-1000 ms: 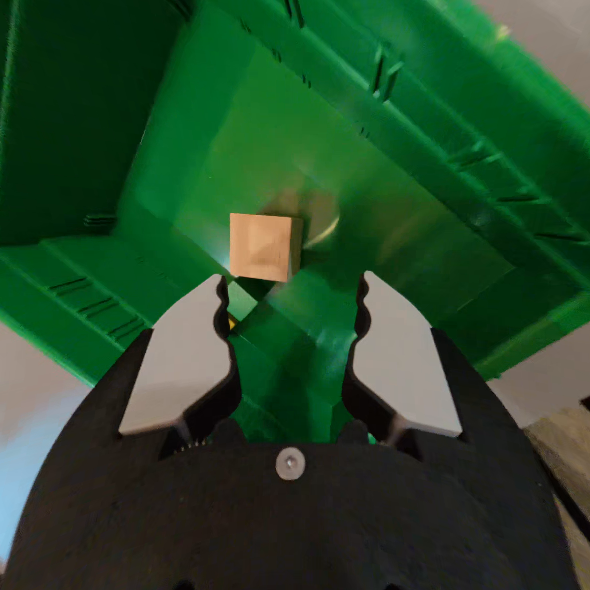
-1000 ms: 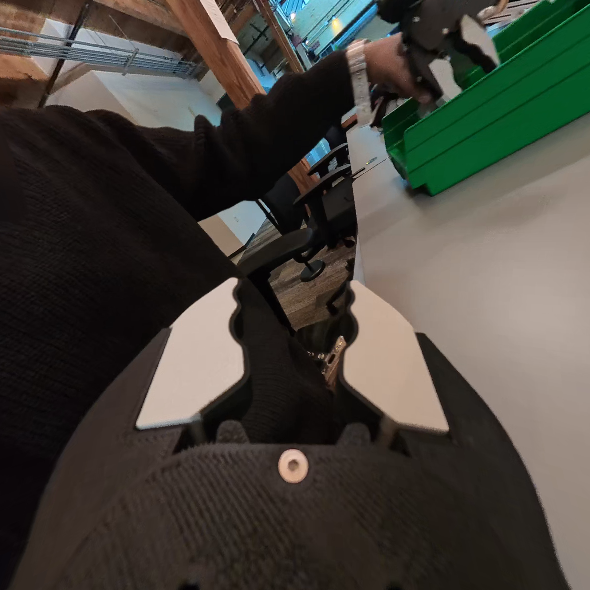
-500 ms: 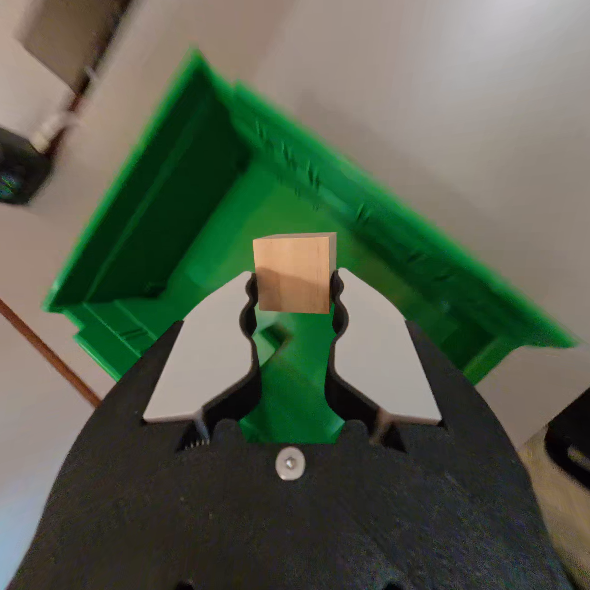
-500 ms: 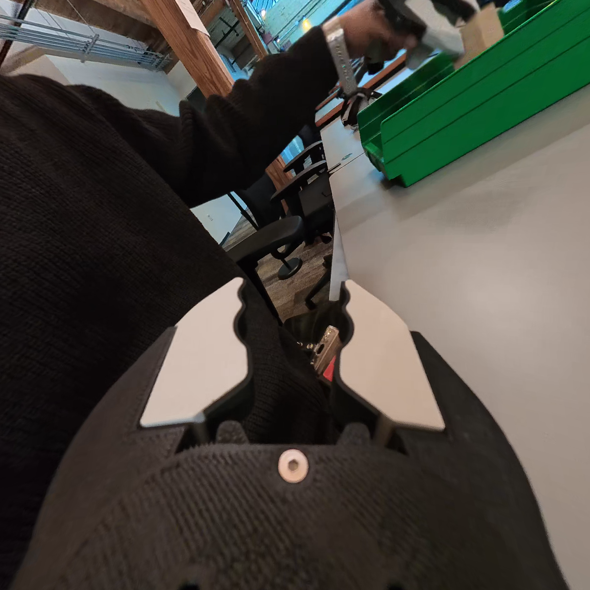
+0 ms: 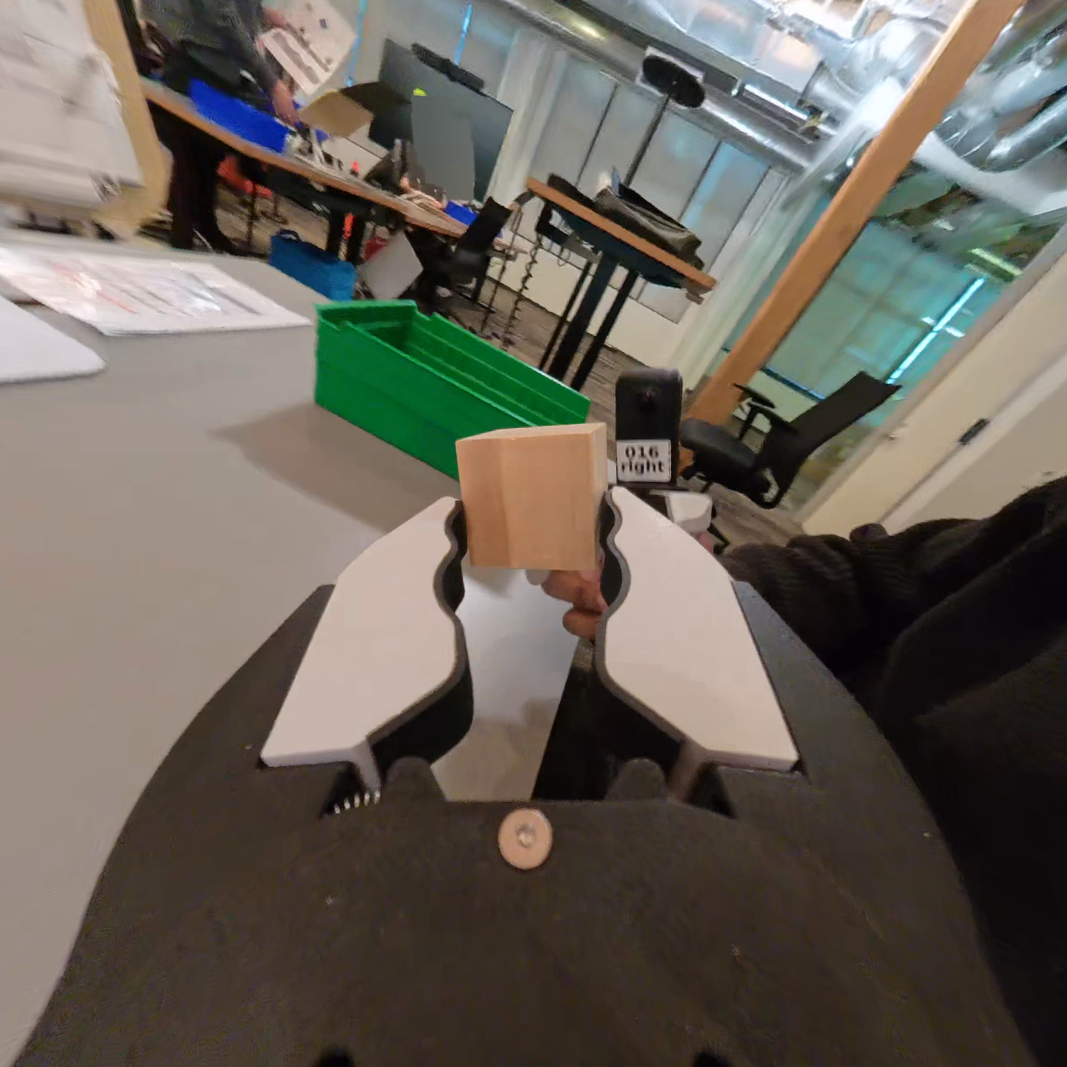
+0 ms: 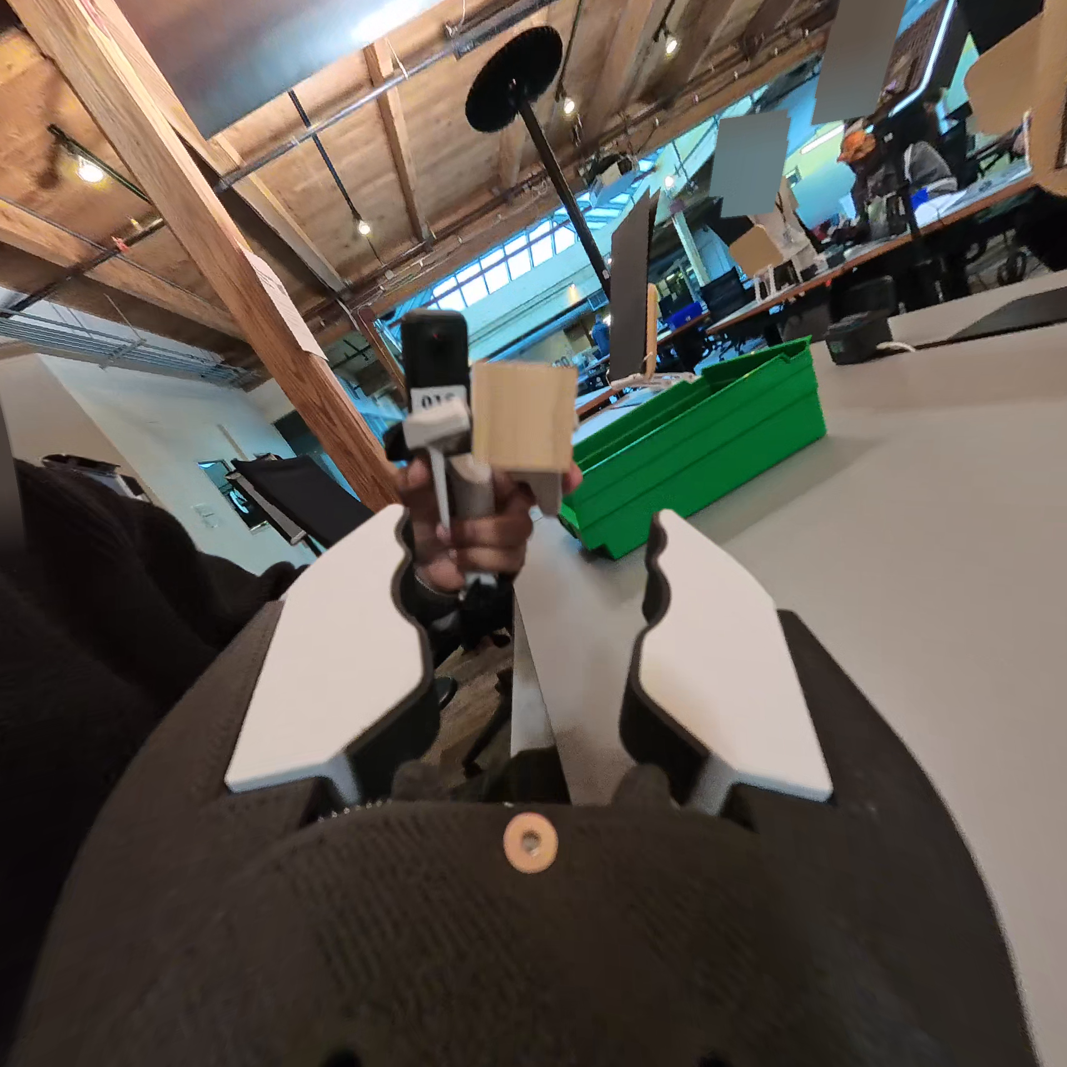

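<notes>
My left gripper (image 5: 530,519) is shut on a light wooden cube (image 5: 528,496) and holds it in the air above the grey table (image 5: 144,519), facing the right gripper. The cube also shows in the right wrist view (image 6: 522,421), held up by the left gripper a short way ahead. My right gripper (image 6: 530,540) is open and empty, its fingers pointing at the cube. The right gripper's black camera body with a white label (image 5: 646,427) shows just behind the cube. A green plastic bin (image 5: 427,381) stands on the table farther off; it also shows in the right wrist view (image 6: 698,444).
Sheets of paper (image 5: 133,294) and a white pad (image 5: 34,352) lie on the table at the left. Black office chairs (image 5: 779,439), desks (image 5: 612,231) and a wooden post (image 5: 837,202) stand beyond the table edge. A black sleeve (image 5: 924,606) is at the right.
My left gripper closed on the wooden cube in the green bin, lifted it out and swung it round to face the right gripper. The right gripper opened wider and turned towards the cube.
</notes>
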`<action>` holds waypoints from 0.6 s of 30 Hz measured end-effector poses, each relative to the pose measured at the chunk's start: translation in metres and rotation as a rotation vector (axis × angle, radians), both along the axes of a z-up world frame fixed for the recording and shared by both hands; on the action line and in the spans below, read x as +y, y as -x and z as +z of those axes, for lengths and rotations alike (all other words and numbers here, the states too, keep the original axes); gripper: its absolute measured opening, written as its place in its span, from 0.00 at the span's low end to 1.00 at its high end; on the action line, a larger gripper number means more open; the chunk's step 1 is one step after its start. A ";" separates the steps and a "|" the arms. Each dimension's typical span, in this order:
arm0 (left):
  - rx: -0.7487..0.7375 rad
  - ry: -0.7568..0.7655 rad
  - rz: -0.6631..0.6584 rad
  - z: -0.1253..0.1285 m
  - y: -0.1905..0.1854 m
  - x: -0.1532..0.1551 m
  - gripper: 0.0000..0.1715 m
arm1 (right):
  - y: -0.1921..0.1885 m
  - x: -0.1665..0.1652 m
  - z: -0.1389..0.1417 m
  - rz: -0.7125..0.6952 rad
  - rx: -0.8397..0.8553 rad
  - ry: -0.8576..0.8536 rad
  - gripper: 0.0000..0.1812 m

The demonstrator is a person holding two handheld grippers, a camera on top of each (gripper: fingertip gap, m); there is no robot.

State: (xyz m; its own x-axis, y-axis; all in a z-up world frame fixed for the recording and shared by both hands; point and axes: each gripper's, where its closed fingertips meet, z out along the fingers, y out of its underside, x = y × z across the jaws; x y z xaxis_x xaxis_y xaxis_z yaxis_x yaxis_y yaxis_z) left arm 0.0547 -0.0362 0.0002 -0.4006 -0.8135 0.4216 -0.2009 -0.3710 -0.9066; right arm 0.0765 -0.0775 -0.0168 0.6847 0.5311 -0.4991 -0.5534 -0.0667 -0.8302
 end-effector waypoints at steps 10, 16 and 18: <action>0.086 0.121 -0.052 -0.050 -0.007 -0.016 0.27 | -0.002 0.004 -0.019 0.008 -0.034 0.094 0.28; 0.061 0.119 -0.052 -0.054 -0.007 -0.021 0.26 | -0.001 0.010 -0.032 0.031 0.022 0.149 0.26; 0.063 0.101 -0.051 -0.056 -0.008 -0.022 0.26 | 0.000 0.011 -0.033 0.047 0.036 0.153 0.25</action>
